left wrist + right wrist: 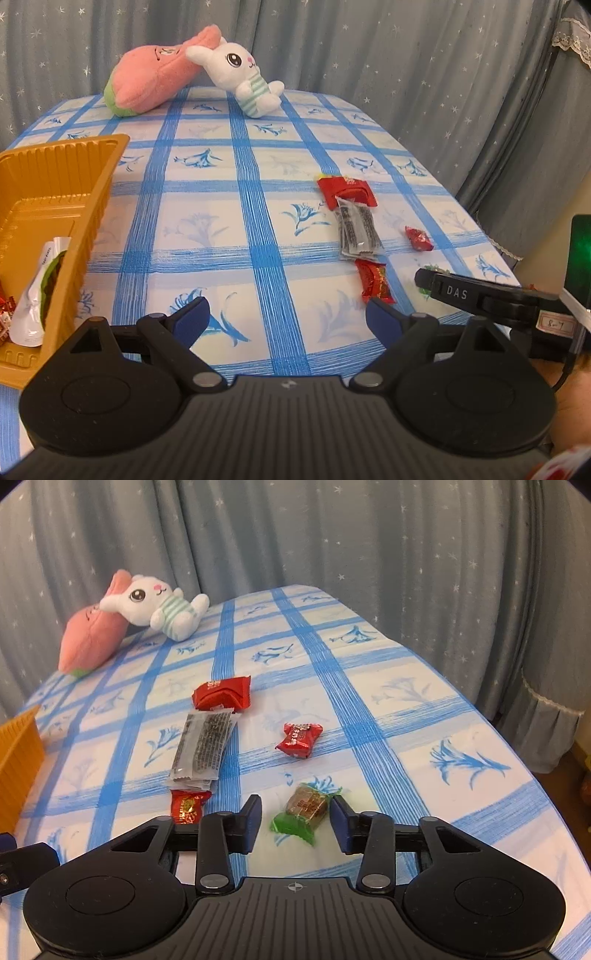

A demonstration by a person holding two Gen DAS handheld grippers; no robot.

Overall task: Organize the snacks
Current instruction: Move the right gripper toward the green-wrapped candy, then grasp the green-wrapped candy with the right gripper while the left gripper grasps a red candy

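Snacks lie on the blue-checked tablecloth [369,716]. A green-and-brown wrapped candy [301,810] lies between the open jaws of my right gripper [297,821], not gripped. Farther off are a small red candy [299,738], a clear packet of dark strips [201,747], a larger red packet [221,694] and a red candy [186,806] near the left finger. My left gripper [286,317] is open and empty above the cloth. The gold tray [85,206] at its left holds a white-and-green pouch [38,291]. The right gripper also shows in the left wrist view [480,295].
A pink plush [155,81] and a white rabbit plush [240,77] sit at the table's far edge. Grey star-patterned curtains hang behind and to the right. The table edge drops off at the right.
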